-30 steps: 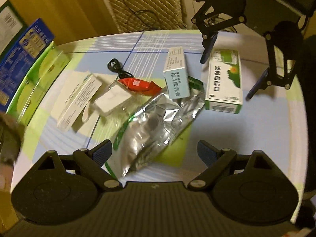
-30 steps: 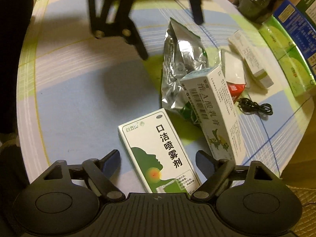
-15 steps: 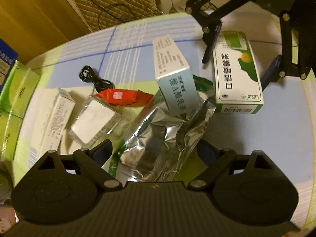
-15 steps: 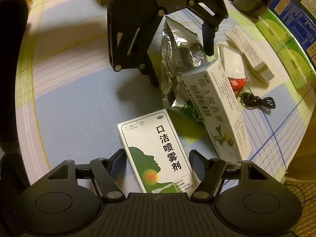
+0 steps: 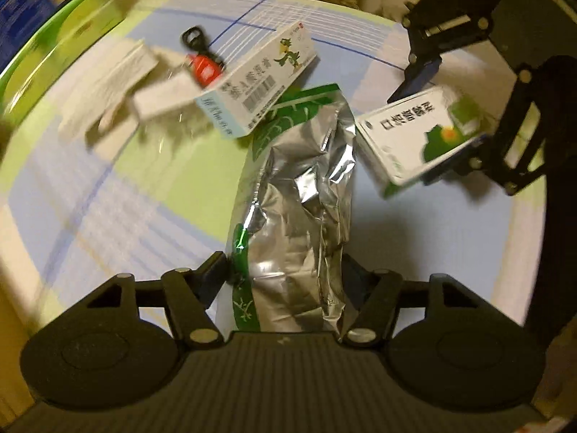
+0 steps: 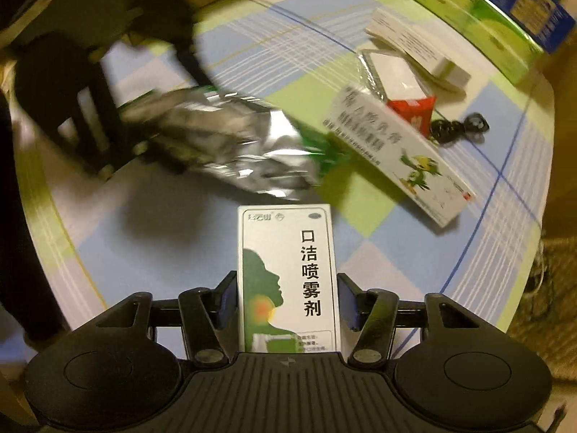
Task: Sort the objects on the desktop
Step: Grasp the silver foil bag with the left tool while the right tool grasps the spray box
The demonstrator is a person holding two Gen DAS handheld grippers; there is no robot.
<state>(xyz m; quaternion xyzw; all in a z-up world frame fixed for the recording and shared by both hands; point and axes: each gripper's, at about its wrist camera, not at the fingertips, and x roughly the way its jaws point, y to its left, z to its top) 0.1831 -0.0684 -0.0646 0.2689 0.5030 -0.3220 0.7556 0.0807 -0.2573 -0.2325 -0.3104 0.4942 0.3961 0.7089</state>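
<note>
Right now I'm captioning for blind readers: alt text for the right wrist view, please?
The right gripper closes its fingers around a green-and-white spray box on a checked tablecloth. Beyond lie a silver foil bag and a dragon-print box.

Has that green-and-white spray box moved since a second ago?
Yes. The spray box has swung from slanted to straight between the right gripper's closing jaws, judged against the checked tablecloth.
</note>
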